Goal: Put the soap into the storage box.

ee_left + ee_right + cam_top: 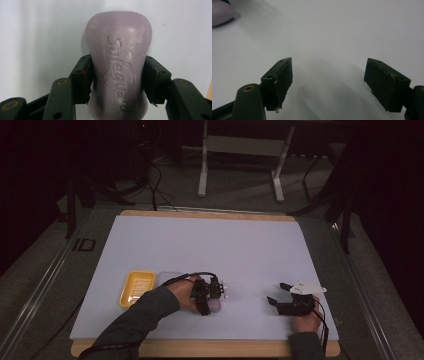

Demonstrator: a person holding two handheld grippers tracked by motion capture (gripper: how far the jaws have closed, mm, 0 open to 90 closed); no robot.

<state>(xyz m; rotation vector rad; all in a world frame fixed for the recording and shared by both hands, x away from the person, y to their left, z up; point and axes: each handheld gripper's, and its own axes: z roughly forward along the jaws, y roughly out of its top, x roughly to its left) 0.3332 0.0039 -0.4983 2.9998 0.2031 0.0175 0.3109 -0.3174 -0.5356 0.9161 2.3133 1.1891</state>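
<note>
1. my left gripper (117, 82) has its two jaws pressed against the waist of the lilac soap bar (118, 62), one pad on each narrow side, so the grasp looks made.
2. the soap bar lies on the white mat (210, 245) near its front edge, a little right of the yellow soap dish (136, 288); in the high view a bit of it shows under my left hand (186, 296). i cannot tell whether it is lifted yet or resting flat on the mat.
3. my right gripper (328, 80) is spread wide with nothing between its jaws, hovering low over bare mat, well apart from the soap; the soap's rounded end just peeks in at the top left corner of the right gripper view.
4. judging from how things lie, the work in hand is likely moving the soap into the dish. done: the reach and the closing of the jaws. left: lift, carry left to the dish, set down, let go.
5. the dish looks to hold no soap as yet, though i see some pale marking inside it that is too small to make out.
6. count: one soap bar, one yellow dish, one white mat on a wooden table (210, 348), two grippers, two hands.
</note>
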